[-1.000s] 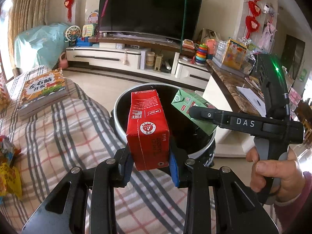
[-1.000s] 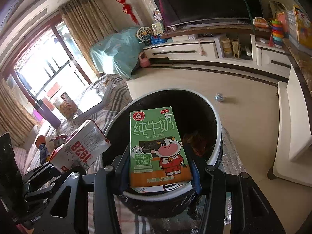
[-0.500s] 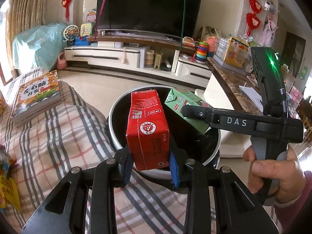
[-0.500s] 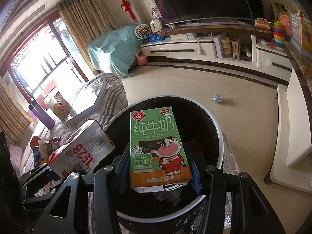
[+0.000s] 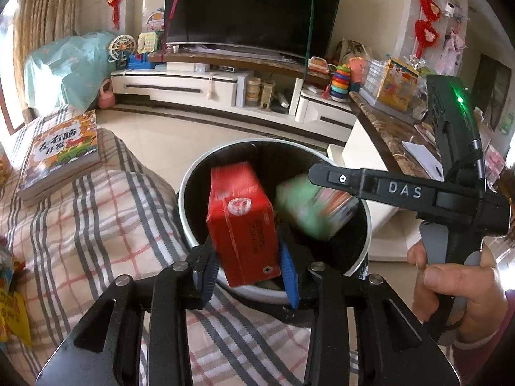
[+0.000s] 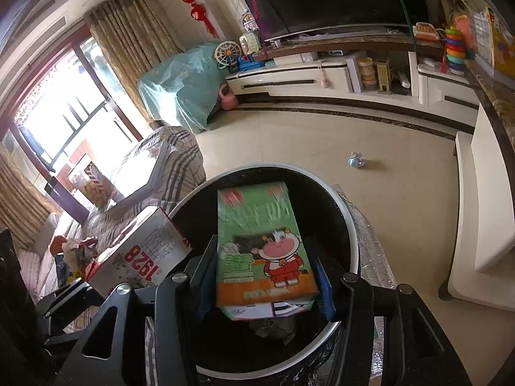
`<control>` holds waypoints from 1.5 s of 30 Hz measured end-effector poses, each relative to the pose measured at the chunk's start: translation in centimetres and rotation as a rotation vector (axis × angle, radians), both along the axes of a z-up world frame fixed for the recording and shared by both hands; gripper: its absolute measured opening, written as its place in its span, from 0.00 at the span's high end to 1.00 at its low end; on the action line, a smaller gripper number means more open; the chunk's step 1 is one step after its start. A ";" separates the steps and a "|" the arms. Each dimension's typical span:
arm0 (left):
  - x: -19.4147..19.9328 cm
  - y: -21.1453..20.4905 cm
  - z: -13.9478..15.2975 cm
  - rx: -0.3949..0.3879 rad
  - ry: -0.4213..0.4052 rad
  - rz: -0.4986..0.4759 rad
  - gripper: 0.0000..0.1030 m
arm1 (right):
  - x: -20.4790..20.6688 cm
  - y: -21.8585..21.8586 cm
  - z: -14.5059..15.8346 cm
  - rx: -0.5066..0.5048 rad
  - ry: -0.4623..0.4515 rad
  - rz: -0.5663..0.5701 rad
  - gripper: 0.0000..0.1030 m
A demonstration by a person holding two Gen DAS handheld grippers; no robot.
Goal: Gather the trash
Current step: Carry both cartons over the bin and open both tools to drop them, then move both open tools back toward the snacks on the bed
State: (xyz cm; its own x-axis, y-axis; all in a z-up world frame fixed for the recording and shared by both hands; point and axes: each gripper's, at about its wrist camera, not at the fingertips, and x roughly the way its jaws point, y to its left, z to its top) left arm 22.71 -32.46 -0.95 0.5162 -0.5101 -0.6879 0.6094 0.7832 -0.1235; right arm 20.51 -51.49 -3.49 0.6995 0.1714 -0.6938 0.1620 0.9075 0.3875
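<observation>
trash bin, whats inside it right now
Dark crumpled rubbish shows at the bottom of the trash bin. The green milk carton and red carton tip over its mouth between opening jaws, hiding most of the inside.

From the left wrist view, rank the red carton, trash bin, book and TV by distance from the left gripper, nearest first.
1. Red carton: between the left gripper's opening jaws, tipping over the bin.
2. Trash bin: just ahead, below the carton.
3. Book: far left, on the checked cloth.
4. TV: back wall, farthest.
</observation>
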 end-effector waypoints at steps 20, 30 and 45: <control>-5.0 12.4 -1.4 -0.055 0.056 0.230 0.34 | -5.2 7.4 0.9 0.051 -0.090 0.066 0.20; -6.8 20.0 -1.8 -0.068 0.054 0.378 0.25 | -6.1 12.9 -0.1 0.096 -0.064 0.130 0.08; -7.9 28.8 -3.1 -0.093 0.070 0.548 0.23 | -5.5 21.6 -0.8 0.089 -0.047 0.283 0.08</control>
State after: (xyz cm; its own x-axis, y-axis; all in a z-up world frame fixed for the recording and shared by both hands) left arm 14.82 -3.65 -4.01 0.6773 -0.2399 -0.6955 0.1038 0.9670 -0.2325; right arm 15.00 -29.87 -4.31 0.6463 0.4228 -0.6353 -0.1130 0.8763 0.4683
